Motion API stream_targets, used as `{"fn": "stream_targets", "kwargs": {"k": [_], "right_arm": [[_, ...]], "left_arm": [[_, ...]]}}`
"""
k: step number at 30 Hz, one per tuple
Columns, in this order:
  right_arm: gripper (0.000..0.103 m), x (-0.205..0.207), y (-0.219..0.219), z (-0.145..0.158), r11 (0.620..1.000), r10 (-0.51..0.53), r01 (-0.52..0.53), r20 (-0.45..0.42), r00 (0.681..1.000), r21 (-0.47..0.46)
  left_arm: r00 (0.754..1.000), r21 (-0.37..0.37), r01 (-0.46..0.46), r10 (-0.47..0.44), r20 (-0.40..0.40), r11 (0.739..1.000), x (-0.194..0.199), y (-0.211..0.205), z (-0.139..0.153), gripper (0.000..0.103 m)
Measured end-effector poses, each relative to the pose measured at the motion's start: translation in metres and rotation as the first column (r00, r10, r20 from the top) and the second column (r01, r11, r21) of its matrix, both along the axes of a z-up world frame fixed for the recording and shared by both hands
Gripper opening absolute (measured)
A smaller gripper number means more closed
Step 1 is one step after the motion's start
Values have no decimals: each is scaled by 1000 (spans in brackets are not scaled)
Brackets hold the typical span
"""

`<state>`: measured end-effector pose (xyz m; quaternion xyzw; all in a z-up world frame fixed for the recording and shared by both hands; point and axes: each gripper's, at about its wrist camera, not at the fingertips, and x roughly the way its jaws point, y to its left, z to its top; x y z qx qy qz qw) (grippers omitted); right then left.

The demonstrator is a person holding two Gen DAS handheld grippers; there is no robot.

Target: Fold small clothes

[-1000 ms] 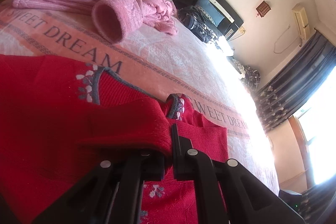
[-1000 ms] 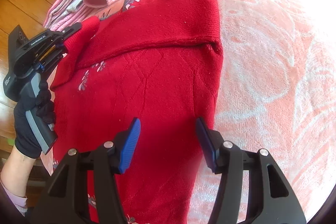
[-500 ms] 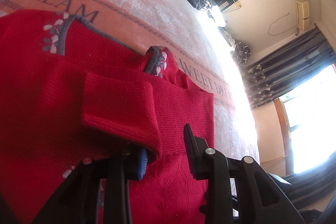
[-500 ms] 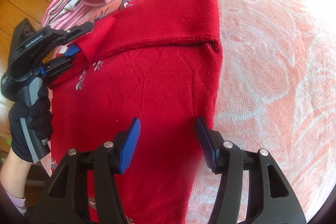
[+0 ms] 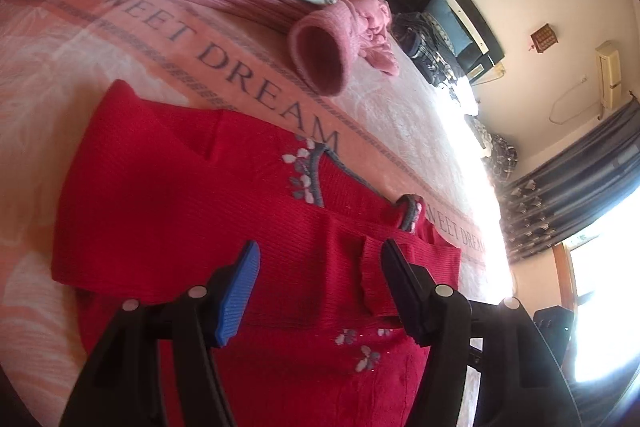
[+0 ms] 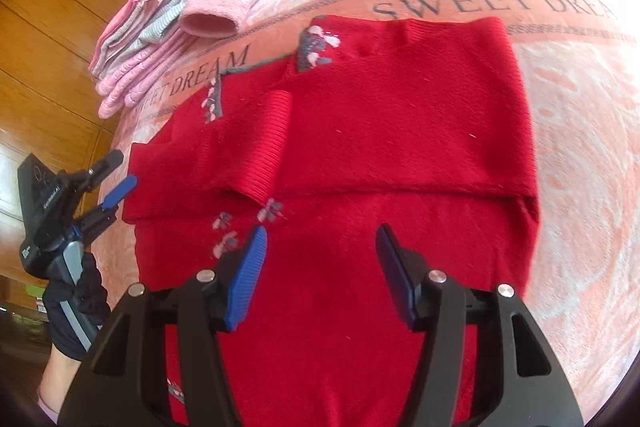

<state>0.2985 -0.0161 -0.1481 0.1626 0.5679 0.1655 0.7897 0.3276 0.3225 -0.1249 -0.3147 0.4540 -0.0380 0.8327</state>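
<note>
**Both sleeves in, hem still to come up**

Your red knitted sweater [image 6: 400, 131] lies flat on the pink "SWEET DREAM" blanket [image 6: 580, 115], collar far, hem near, both sleeves folded across the chest. Its long axis runs away from you. The right gripper [image 6: 320, 263] hangs wide open and empty above the lower body, nearer the hem. The left gripper [image 6: 108, 183] is open too, empty, just off the left edge. Folded pink clothes [image 6: 152, 39] sit stacked far left.
</note>
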Motion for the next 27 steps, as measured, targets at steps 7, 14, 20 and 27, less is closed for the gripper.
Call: {"fn": "stream_targets", "kwargs": {"k": [7,14,20,27], "right_arm": [[34,34,53,-14,999,14,-13,-27,1000,32],[8,36,43,3,1000,-7,7,48,999,8],[17,34,1,10,993,-33,41,69,997,-107],[31,30,-34,4,988,-80,88,73,994,-127]], "left_arm": [[999,70,-29,30,-17,997,-14,44,-10,63],[999,95,-27,23,43,995,-19,46,2,63],[1000,144,23,-24,4,989,-10,21,-5,63],[1000,173,28,-27,-8,984,-4,4,-8,63]]}}
